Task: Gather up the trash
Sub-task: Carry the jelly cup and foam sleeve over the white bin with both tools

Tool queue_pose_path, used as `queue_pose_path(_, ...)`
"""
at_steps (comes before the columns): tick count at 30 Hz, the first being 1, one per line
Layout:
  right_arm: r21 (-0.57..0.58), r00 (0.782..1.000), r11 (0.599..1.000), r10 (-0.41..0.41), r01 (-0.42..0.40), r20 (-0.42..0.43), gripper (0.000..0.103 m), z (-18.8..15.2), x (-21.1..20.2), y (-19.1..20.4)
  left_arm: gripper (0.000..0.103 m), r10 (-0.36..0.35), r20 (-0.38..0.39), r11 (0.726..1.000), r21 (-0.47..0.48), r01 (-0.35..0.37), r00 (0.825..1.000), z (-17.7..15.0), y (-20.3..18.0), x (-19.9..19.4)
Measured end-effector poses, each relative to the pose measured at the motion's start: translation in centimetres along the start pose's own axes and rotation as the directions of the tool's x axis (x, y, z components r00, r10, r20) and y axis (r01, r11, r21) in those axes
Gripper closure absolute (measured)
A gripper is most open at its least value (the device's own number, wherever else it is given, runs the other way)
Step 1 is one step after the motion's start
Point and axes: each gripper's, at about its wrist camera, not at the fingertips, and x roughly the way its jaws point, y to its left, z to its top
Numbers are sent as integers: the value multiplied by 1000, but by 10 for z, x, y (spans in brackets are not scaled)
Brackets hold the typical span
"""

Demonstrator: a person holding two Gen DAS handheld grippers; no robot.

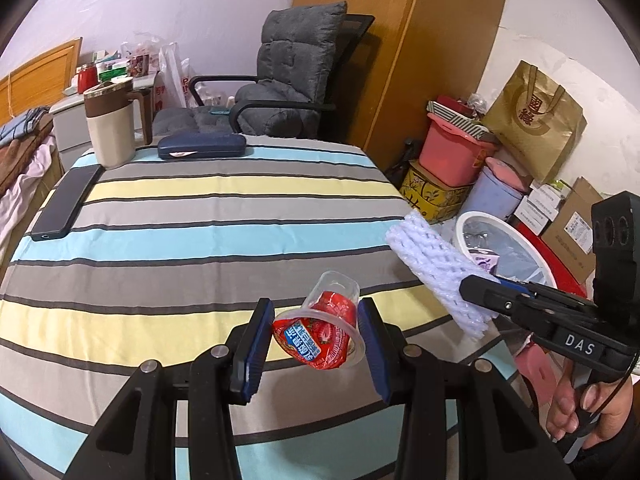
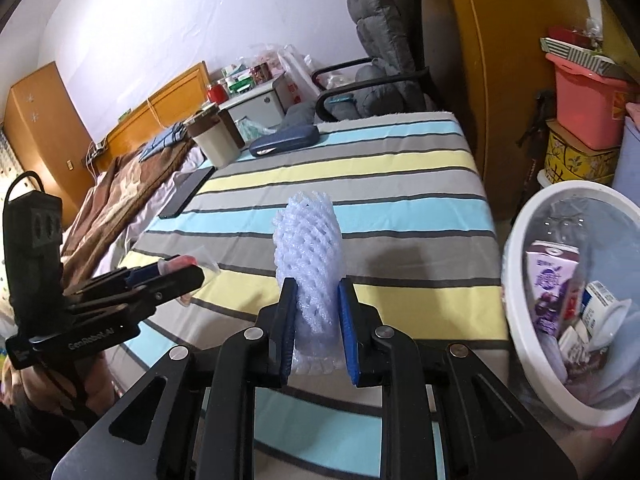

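Observation:
My left gripper [image 1: 316, 330] is shut on a clear plastic cup [image 1: 326, 322] with a red torn lid, held above the striped table [image 1: 200, 248]. My right gripper [image 2: 316, 312] is shut on a white foam fruit net [image 2: 310, 260], upright between its blue pads. The net also shows in the left wrist view [image 1: 436, 268], held out past the table's right edge near the white trash bin [image 1: 480, 220]. The bin [image 2: 520, 320] stands right of the table and holds a purple carton [image 2: 554, 284] and other wrappers. The left gripper [image 2: 176, 276] shows at the left with the cup partly hidden.
On the table stand a beige and brown jug [image 1: 110, 128], a dark blue case [image 1: 200, 146] and a black phone [image 1: 66, 204]. A grey office chair [image 1: 280, 80] is behind. Pink and yellow boxes [image 1: 452, 156] and a paper bag [image 1: 536, 120] crowd the right floor.

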Motion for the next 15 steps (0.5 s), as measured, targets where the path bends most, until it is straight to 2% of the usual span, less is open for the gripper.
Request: queue_pose_path(15, 54, 995, 995, -84, 81, 57, 80, -1, -25, -20, 59, -57, 6, 997, 52, 57, 998, 12, -37, 6)
